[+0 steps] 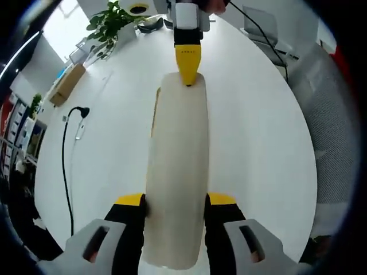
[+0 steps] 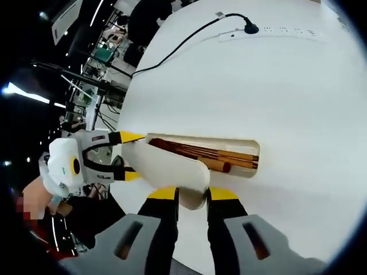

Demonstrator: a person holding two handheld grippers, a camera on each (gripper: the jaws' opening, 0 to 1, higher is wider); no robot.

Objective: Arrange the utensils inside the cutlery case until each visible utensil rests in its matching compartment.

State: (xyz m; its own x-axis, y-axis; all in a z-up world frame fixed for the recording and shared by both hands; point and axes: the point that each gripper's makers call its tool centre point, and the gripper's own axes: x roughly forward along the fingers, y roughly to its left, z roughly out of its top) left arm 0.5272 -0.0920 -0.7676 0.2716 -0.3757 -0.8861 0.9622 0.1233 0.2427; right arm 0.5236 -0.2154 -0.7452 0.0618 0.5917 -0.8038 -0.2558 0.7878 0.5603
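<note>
The left tool [image 1: 175,201] grips the near end of a cream case lid [image 1: 176,172], 1 yellow-tipped jaw pressed to each long side. The lid runs away from the camera, held above the white round tabletop [image 1: 252,143]. At its far end the right tool [image 1: 187,57] meets it, with its yellow tip touching the lid's far edge.

In the right gripper view, the right tool [image 2: 192,195] closes its 2 jaws on the end of the same lid [image 2: 166,166], which tilts up off the cutlery case [image 2: 241,157] below it. The case lies open on the tabletop, a long cream tray with rounded corners, and brown wooden utensils [image 2: 206,154] lie lengthwise inside it; how many there are, and what kind, I cannot tell. The left tool [image 2: 123,154] shows at the left of this view, clamped on the lid's other end, with a person's hand [image 2: 34,197] behind it.

A black cable with a plug [image 1: 80,112] lies on the left part of the tabletop. At the far edge stand a green potted plant [image 1: 109,23] and a brown cardboard box [image 1: 67,85].
</note>
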